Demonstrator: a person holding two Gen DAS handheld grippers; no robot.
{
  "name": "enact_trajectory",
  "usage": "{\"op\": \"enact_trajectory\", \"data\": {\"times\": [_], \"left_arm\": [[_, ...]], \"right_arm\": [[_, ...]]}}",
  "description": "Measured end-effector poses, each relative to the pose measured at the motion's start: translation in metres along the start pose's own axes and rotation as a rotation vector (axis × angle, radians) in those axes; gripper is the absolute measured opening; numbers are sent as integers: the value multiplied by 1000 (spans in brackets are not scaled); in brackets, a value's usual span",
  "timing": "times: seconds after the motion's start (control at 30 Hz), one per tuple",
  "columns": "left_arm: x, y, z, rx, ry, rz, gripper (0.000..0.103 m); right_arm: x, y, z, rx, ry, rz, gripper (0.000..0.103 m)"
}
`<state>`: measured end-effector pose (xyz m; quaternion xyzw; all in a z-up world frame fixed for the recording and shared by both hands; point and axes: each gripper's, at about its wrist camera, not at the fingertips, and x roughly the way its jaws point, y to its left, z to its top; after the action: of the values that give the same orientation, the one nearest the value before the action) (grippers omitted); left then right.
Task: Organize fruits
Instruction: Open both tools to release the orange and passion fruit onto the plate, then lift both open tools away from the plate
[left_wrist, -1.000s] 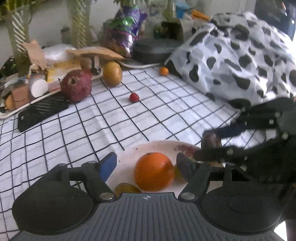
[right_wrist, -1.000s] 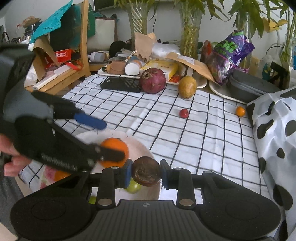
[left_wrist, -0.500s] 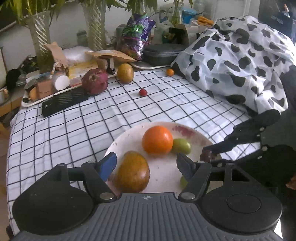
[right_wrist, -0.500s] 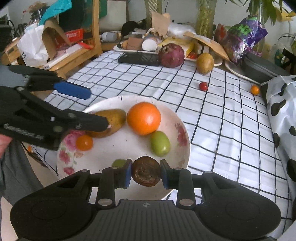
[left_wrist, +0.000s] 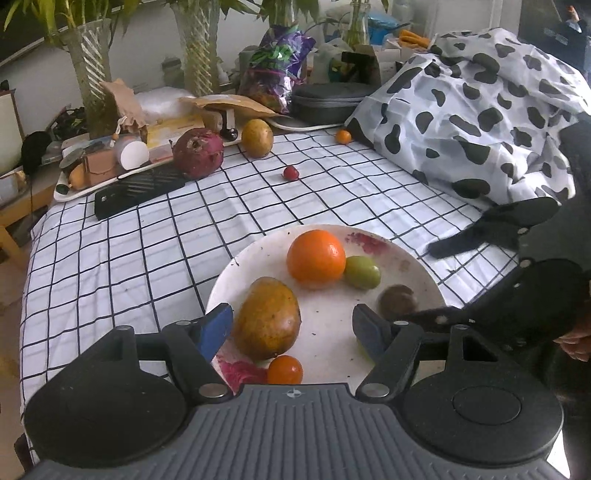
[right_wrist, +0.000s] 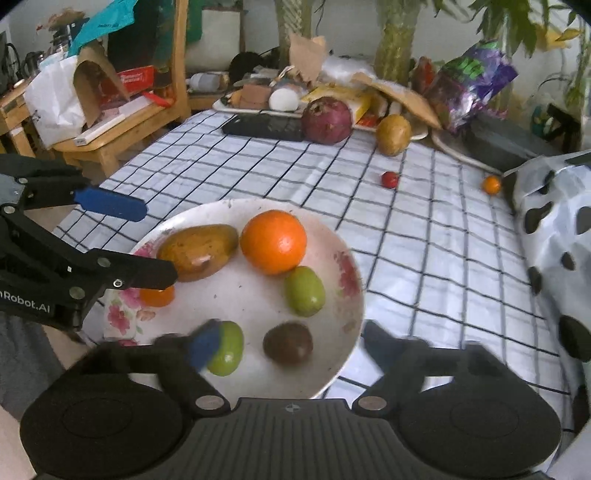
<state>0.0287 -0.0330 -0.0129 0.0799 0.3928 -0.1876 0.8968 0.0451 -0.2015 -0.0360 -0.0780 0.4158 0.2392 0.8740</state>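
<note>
A white flowered plate (right_wrist: 343, 273) (left_wrist: 417, 269) on the checked cloth holds an orange (right_wrist: 273, 242) (left_wrist: 316, 254), a mango (right_wrist: 197, 251) (left_wrist: 266, 319), two green fruits (right_wrist: 304, 291) (right_wrist: 227, 349), a small orange tomato (left_wrist: 285, 370) and a dark brown fruit (right_wrist: 288, 343) (left_wrist: 398, 301). My right gripper (right_wrist: 291, 345) is open, its jaws wide on either side of the brown fruit lying on the plate. My left gripper (left_wrist: 291, 325) is open over the plate's near side, around the mango without touching it.
On the cloth farther back lie a red cherry tomato (right_wrist: 389, 179), a small orange fruit (right_wrist: 491, 184), a yellow mango (right_wrist: 393, 134), a big red-purple fruit (right_wrist: 327, 120) and a black phone (right_wrist: 264, 127). A cluttered tray, vases and a cow-print cloth (left_wrist: 480, 110) border the table.
My right gripper has opened and let go of the brown fruit, which now rests on the plate. My left gripper has drawn back a little, showing more of the plate.
</note>
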Motion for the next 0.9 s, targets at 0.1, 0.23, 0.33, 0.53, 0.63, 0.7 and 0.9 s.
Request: {"op": "enact_trajectory", "data": {"times": [0.1, 0.23, 0.33, 0.53, 0.63, 0.7, 0.9], "left_arm": [[-1, 0, 0, -2, -3, 7, 70], [-1, 0, 0, -4, -5, 14, 70], [-1, 0, 0, -9, -6, 17, 70], [1, 0, 1, -7, -8, 17, 70], [1, 0, 1, -6, -9, 21, 70], [-1, -1, 2, 8, -34, 20, 70], [1, -1, 8, 27, -57, 22, 78]], "right_arm": [[-6, 0, -1, 7, -21, -29, 101], [-11, -2, -3, 29, -33, -69, 103], [-13, 1, -4, 22, -37, -72, 103], [-12, 1, -3, 13, -40, -89, 103], [-14, 1, -2, 22, -52, -91, 103], [-15, 0, -2, 29, -60, -93, 103], [-14, -6, 3, 60, -82, -110, 103]]}}
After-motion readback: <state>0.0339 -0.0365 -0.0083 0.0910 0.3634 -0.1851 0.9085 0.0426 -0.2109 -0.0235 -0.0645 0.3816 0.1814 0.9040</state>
